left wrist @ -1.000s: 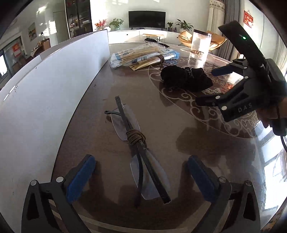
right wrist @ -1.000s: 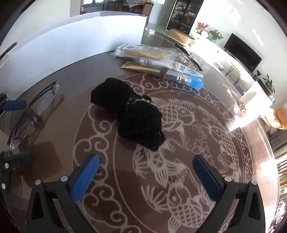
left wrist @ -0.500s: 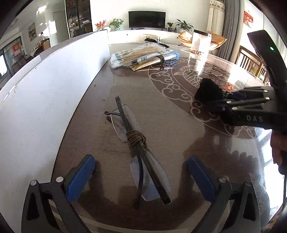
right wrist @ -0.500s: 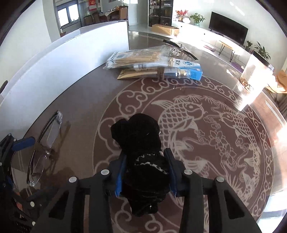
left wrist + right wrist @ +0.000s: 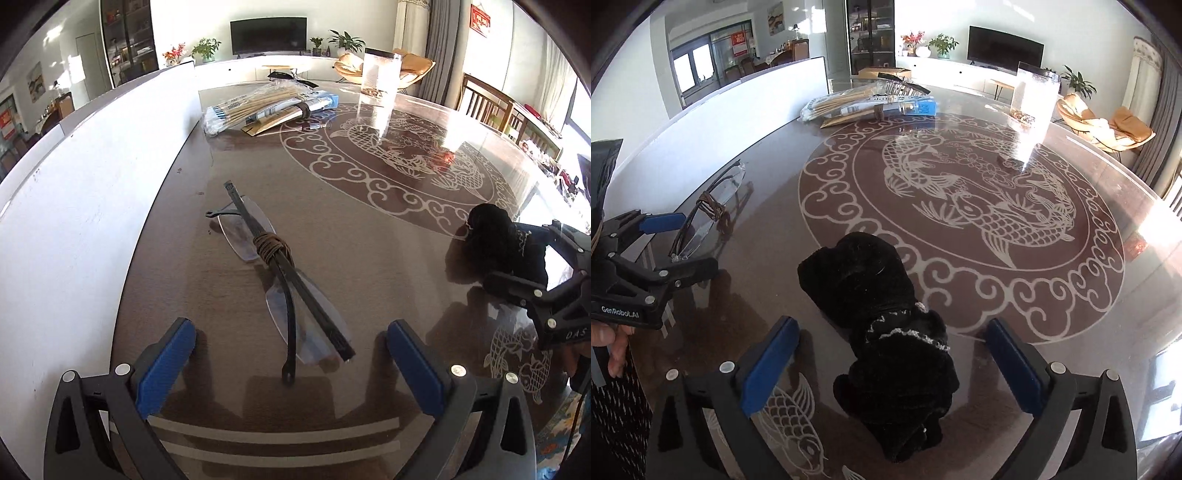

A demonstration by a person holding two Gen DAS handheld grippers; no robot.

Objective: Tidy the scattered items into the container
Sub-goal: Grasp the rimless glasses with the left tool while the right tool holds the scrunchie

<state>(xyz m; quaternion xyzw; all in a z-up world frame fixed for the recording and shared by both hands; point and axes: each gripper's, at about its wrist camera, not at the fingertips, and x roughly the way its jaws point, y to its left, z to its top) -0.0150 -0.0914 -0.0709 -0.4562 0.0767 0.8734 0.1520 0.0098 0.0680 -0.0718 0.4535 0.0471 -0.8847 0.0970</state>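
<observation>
a slip was judged the main risk: the folded glasses, lying flat on the glossy desk between the wide-spread blue pads of the left hand-held gripper, could be skated away or their lenses scratched if pinched off-centre. the right hand-held gripper was seen fully open, astride the soft black cloth bundle resting on the desk, gripping nothing. the clear container stood well apart, at the far edge.

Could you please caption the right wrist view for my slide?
Open right gripper straddling black fabric bundle on patterned table; glasses lie left.
</observation>
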